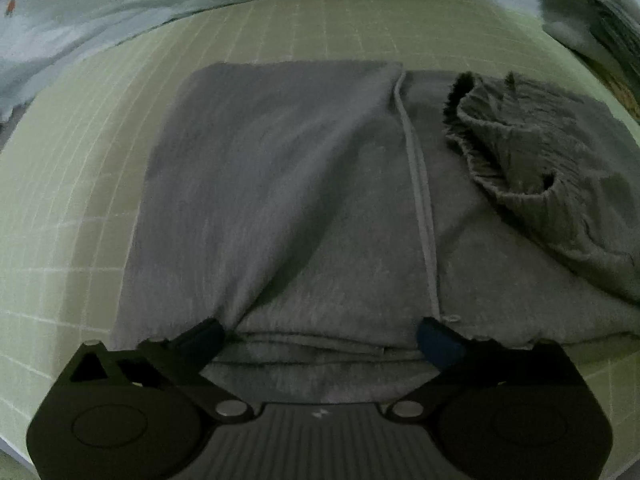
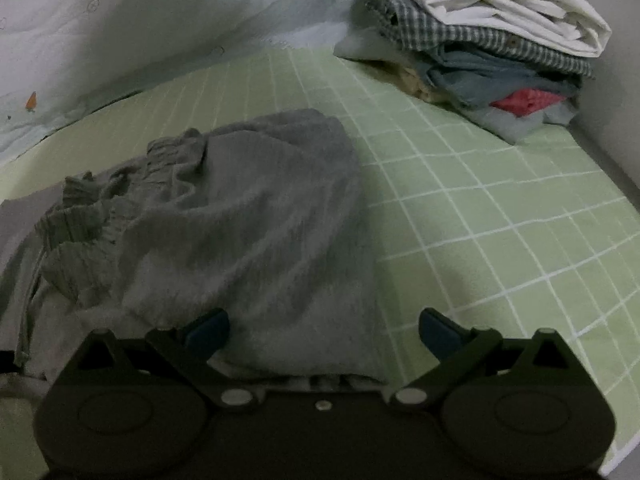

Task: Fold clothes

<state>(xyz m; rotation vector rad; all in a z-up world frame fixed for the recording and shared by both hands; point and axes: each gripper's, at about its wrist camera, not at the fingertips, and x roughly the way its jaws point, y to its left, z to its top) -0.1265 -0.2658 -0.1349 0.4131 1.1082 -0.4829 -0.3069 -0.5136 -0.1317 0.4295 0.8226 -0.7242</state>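
- Left wrist view: your left tool (image 1: 320, 334) has its fingers spread wide over the near edge of the grey sweatpants (image 1: 280, 184), which lie folded flat on the green checked bed sheet (image 1: 72, 184); nothing is pinched between them.
- A pale drawstring (image 1: 420, 200) runs down the cloth (the gathered waistband (image 1: 500, 152) bunches at the right).
- Right wrist view: your right tool (image 2: 324, 330) is also spread, over the sweatpants' right edge.
- A stack of folded clothes (image 2: 480, 40) sits well apart, at the far right.
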